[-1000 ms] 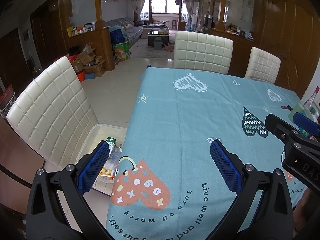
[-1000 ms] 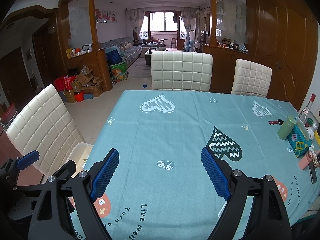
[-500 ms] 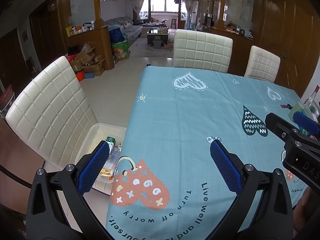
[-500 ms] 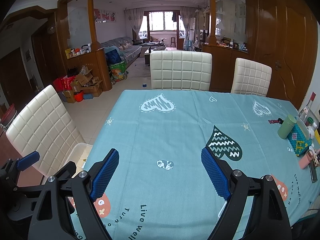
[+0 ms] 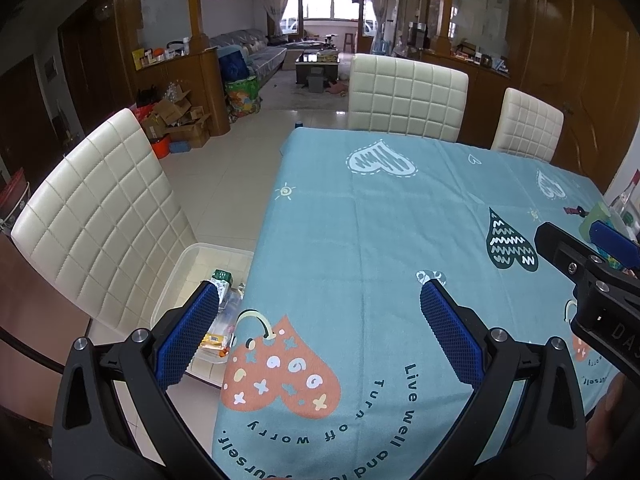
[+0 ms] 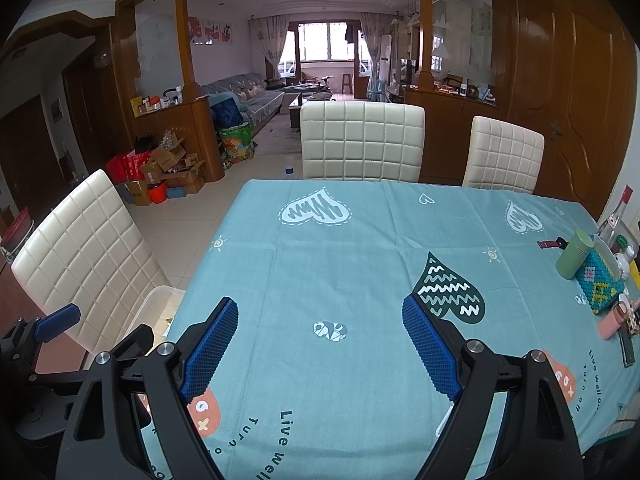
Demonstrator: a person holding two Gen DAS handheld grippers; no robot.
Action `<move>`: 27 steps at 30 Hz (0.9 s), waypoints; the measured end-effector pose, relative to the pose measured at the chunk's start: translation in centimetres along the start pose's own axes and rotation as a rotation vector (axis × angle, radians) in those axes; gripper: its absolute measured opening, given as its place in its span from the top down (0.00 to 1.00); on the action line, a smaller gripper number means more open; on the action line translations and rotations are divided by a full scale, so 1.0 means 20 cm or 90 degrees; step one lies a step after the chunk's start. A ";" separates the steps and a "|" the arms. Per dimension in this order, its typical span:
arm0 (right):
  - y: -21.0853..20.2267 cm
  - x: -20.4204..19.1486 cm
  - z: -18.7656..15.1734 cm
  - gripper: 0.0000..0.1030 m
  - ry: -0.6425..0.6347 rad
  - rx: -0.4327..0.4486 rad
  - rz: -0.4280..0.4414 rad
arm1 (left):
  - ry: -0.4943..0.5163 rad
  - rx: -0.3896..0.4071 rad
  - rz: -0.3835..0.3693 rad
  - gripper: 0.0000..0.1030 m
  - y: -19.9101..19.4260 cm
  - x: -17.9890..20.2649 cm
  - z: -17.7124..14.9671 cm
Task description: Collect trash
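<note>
Trash point(image 5: 218, 322), apparently wrappers and a carton, lies in the clear bin point(image 5: 188, 258) on a chair point(image 5: 100, 216) beside the bench point(image 5: 380, 240). Left tongs point(image 5: 320, 332) and right tongs point(image 6: 320, 354) hover wide and empty; collection looks complete, so the next move calls for finding any leftover

Soft window point(image 6: 326, 42) daylight (fisheye-warped edges).

Home dining room; clothed table point(image 6: 360, 280), padded chairs point(image 6: 362, 140), sofa point(image 6: 256, 96)
</note>
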State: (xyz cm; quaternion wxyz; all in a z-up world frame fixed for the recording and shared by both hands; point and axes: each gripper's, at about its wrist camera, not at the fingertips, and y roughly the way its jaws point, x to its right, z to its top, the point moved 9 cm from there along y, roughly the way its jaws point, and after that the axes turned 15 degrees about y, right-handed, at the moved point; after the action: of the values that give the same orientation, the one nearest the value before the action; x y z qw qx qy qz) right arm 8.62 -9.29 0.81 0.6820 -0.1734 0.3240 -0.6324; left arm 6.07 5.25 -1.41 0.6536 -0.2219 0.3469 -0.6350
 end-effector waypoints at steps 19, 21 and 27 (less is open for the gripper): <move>0.00 0.00 0.00 0.20 0.000 -0.002 0.000 | 0.000 -0.001 -0.001 0.04 0.00 0.00 0.00; 0.00 0.00 0.00 0.20 0.000 0.000 0.000 | 0.000 -0.001 -0.001 0.04 0.00 0.00 0.01; 0.00 0.00 0.00 0.20 0.000 -0.001 0.000 | 0.000 -0.001 -0.001 0.04 0.00 0.00 0.00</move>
State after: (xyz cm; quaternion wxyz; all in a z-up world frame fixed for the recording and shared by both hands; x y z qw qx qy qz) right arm 8.70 -9.34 0.83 0.6819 -0.1737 0.3249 -0.6319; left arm 6.16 5.24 -1.37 0.6528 -0.2231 0.3473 -0.6352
